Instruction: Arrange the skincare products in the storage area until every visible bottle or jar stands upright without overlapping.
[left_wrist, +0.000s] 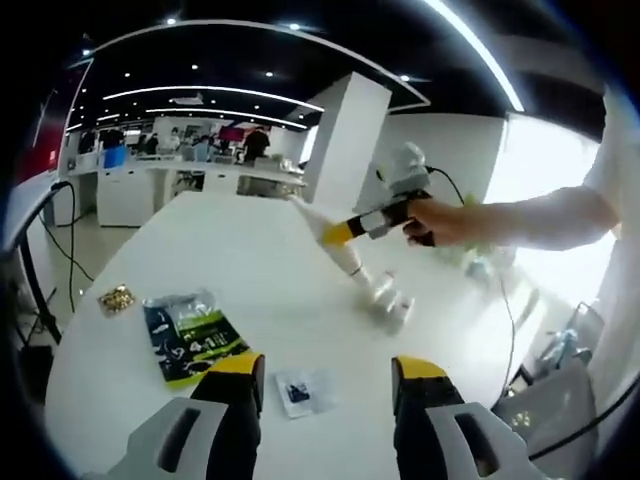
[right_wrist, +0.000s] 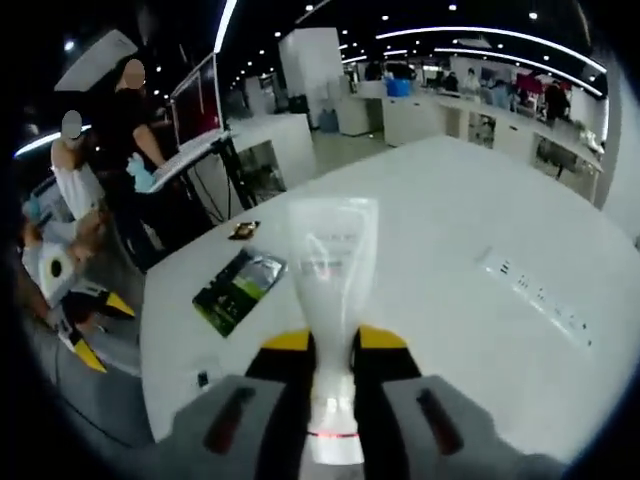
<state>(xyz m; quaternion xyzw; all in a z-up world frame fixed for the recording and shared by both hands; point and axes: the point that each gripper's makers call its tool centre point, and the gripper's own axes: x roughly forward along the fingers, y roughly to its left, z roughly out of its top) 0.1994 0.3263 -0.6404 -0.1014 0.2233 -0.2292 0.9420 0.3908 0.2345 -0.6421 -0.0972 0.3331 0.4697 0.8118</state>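
A: So, where does the tube sit relative to the tongs?

B: Right tongs (right_wrist: 333, 345) are clamped on a white squeeze tube (right_wrist: 333, 270), pinched at its narrow neck. The flat crimped end points away from the jaws, so the long axis runs straight out along them. In the left gripper view the same right tongs (left_wrist: 335, 233) come in from the right, held by a hand (left_wrist: 440, 222), and the tube (left_wrist: 309, 214) sticks out level above the bench (left_wrist: 230, 250), clear of the surface.

A: Left tongs?

B: Left tongs (left_wrist: 325, 385) hang wide apart with nothing between them, low over the near bench edge.

A: Other products?

B: A few small pale containers (left_wrist: 388, 298) lie blurred on the bench below and just beyond the right tongs; I can't tell whether any stands upright. Also a green-and-black packet (left_wrist: 190, 340), a small sachet (left_wrist: 300, 392) just ahead of the left jaws, and a little gold item (left_wrist: 116, 298) further left.

A: What does the next move turn on?

B: My judgement: the tube lies level, so it has to swing to vertical before going down, cap end toward the bench, and landing beside the pale containers without touching them. Right hand is nearer and already holds it; left is free to steady.
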